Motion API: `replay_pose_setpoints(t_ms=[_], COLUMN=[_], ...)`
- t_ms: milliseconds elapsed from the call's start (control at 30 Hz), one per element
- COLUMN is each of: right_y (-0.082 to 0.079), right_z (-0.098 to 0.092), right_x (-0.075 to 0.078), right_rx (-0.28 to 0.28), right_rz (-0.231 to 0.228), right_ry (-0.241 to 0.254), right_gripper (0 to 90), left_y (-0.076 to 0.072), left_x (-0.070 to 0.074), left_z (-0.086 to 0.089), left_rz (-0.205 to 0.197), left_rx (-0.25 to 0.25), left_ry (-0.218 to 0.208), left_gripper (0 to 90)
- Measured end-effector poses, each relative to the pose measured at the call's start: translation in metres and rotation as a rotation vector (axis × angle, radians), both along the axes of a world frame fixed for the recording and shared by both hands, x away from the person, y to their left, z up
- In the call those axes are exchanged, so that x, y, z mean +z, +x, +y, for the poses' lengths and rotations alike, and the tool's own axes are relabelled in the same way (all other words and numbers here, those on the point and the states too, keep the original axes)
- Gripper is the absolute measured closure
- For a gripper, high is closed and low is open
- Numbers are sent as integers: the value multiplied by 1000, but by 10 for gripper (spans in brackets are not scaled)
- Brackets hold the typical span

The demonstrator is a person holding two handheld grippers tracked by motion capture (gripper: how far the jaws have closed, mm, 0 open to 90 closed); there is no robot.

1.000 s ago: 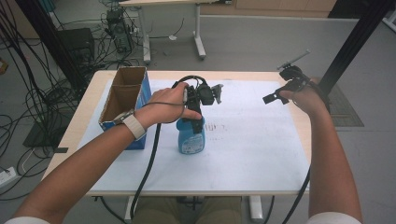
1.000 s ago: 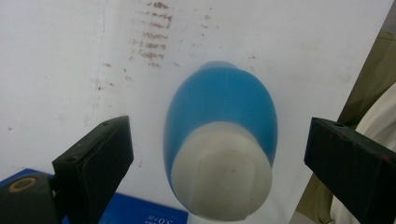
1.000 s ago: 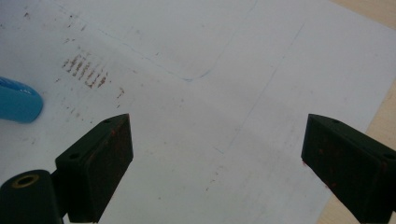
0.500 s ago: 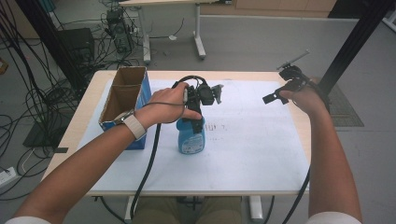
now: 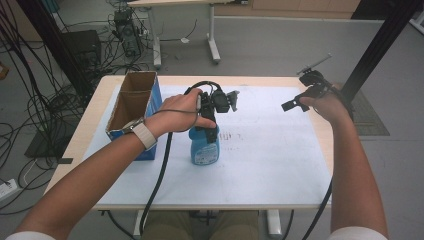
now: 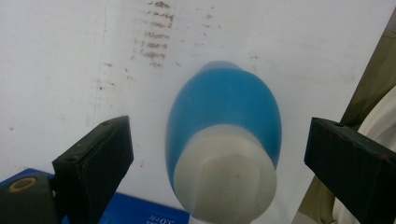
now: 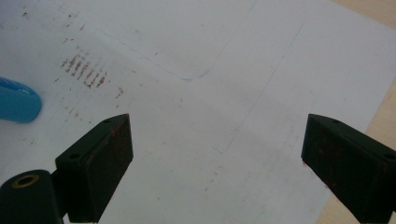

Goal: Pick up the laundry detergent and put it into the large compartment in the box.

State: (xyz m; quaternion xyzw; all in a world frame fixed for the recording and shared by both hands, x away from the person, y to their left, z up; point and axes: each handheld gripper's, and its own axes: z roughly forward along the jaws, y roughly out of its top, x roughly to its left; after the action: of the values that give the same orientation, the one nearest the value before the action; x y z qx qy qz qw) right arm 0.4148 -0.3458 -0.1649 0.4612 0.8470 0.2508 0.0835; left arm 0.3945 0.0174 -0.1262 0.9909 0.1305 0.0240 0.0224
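Note:
A blue bottle (image 5: 205,149) with a white cap (image 6: 229,182) stands upright on the white sheet near the table's middle. My left gripper (image 5: 206,130) hangs straight over it, pointing down. In the left gripper view my left gripper (image 6: 219,156) is open, its jaws wide on either side of the cap and clear of it. My right gripper (image 5: 302,92) is held up over the table's far right edge. It is open (image 7: 217,158) with nothing between its jaws, above bare sheet. The bottle's blue edge (image 7: 16,102) shows at the left of the right gripper view.
An open cardboard box (image 5: 131,81) with blue sides stands at the table's left, close to my left forearm. A white sheet (image 5: 270,160) with faint brown smudges (image 5: 231,136) covers most of the wooden table (image 5: 95,107). Cables and table legs lie on the floor beyond.

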Motion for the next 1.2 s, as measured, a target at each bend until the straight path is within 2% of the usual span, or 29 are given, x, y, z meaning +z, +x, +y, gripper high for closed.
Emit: replay_pose_setpoints(t_ms=[1200], right_y=[0], right_z=[-1], right_x=[0], right_rx=[1], right_rz=[0], right_ry=[0], right_gripper=[89], left_y=[1], left_x=[-2], left_z=[0], left_rz=[4], left_rx=[1], left_ry=[-1], left_gripper=[87])
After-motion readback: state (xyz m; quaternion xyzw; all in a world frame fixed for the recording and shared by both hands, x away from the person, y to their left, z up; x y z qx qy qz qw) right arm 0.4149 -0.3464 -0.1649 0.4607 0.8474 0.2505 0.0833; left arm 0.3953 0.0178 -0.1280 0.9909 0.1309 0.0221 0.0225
